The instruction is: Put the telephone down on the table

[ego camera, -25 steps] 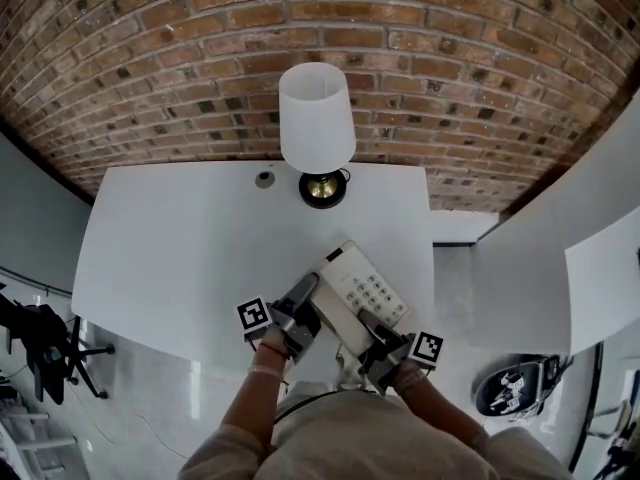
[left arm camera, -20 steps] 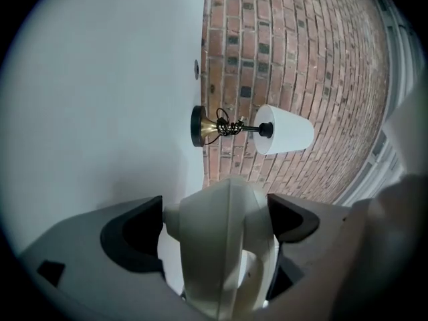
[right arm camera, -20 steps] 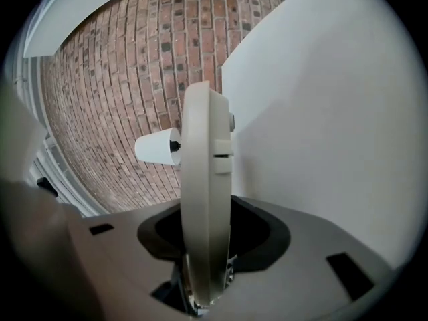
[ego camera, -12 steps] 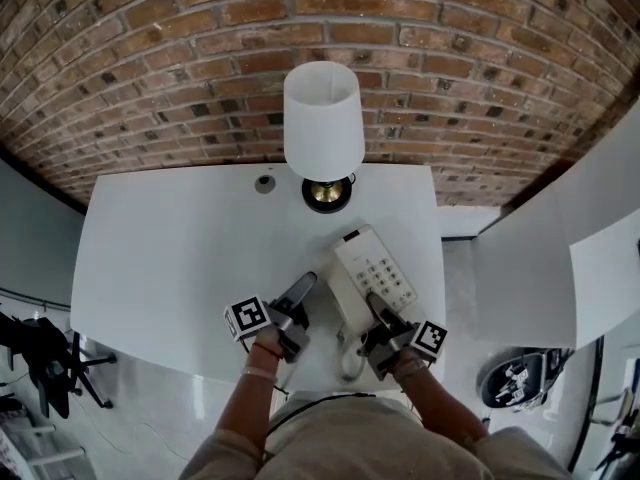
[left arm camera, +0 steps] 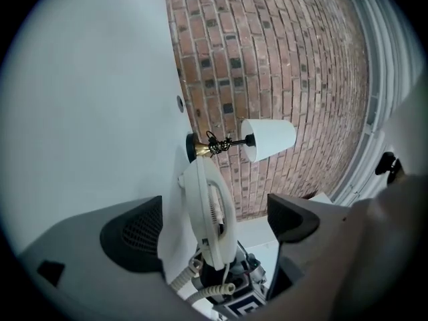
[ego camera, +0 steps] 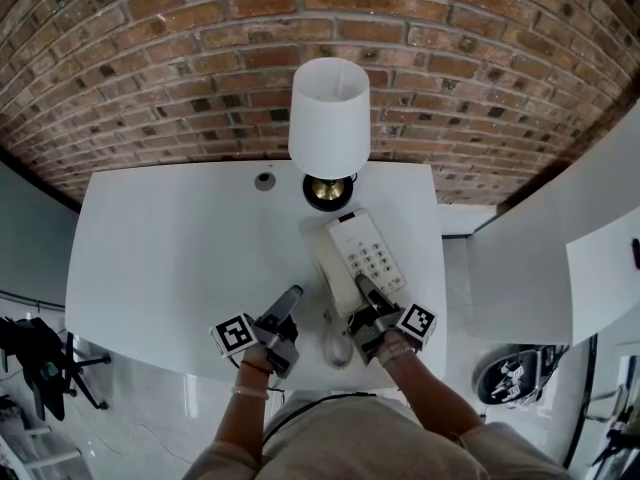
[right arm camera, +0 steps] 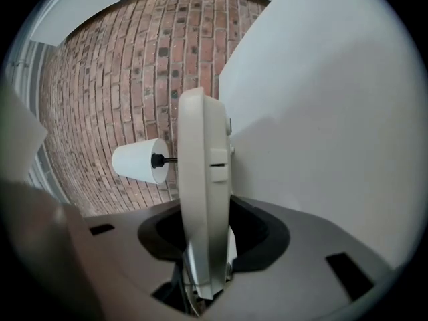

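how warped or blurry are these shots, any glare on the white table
Head view: fisheye bows the brick wall into an arc; the table is evenly lit, with no glare and only faint shadows. Left gripper view: black round border, curved brick courses, telephone fairly sharp. Right gripper view: same border, the telephone's edge fills the centre, slightly soft up close.
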Demonstrator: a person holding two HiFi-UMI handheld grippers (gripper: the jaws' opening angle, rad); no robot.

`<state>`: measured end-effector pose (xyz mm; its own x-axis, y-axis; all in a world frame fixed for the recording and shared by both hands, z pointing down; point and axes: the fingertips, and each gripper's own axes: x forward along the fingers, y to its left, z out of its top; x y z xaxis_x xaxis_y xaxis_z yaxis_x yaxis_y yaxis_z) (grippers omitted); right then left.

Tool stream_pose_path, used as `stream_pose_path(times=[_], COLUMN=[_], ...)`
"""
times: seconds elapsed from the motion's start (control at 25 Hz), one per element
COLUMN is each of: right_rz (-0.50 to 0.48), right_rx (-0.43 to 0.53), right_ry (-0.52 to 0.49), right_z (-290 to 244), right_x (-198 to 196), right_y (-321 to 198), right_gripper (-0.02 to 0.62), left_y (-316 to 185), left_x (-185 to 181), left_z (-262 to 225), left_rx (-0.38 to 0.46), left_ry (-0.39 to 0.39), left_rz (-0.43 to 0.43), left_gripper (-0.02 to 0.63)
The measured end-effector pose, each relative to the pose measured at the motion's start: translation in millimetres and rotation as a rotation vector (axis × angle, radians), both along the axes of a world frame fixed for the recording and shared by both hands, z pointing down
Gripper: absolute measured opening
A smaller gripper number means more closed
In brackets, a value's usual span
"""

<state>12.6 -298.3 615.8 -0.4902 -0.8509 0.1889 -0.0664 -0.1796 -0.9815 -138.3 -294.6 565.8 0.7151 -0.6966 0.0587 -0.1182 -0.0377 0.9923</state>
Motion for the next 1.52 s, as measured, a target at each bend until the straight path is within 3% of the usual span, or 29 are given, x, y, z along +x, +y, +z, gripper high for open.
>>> stream_pose_path(times=[0.2, 0.4, 0.64, 0.92, 1.04, 1.52], right_rz=[0.046, 0.038, -0.015, -0.086, -0.106, -0.141], right_rx=[-0.104, -0.232, -0.352, -0.529, -0.555, -0.605], right_ry=[0.009, 0.092, 0.166, 0.188, 0.189, 0.177], right_z=[3, 12, 21, 28, 28, 30], right_x=[-2, -1, 1, -5, -4, 2], right_y=[-9, -12, -5, 5, 7, 21], right_gripper=[0.157, 0.203, 0.351, 0.416, 0.456, 0.481], left_y=[8, 14, 13, 13, 13, 14], left_x=[-1, -9, -22, -18, -15, -14], left_z=[-14, -17, -23, -26, -24, -21], left_rx=[0.034, 0.045, 0.066, 0.074, 0.074, 0.065], left_ry=[0.043, 0.047, 0.058, 0.079, 0.081, 0.098], left_rz=[-0.018, -0.032, -0.058, -0.042, -0.033, -0.03], left_gripper=[0.482, 0.482, 0.482, 0.482, 0.482, 0.482])
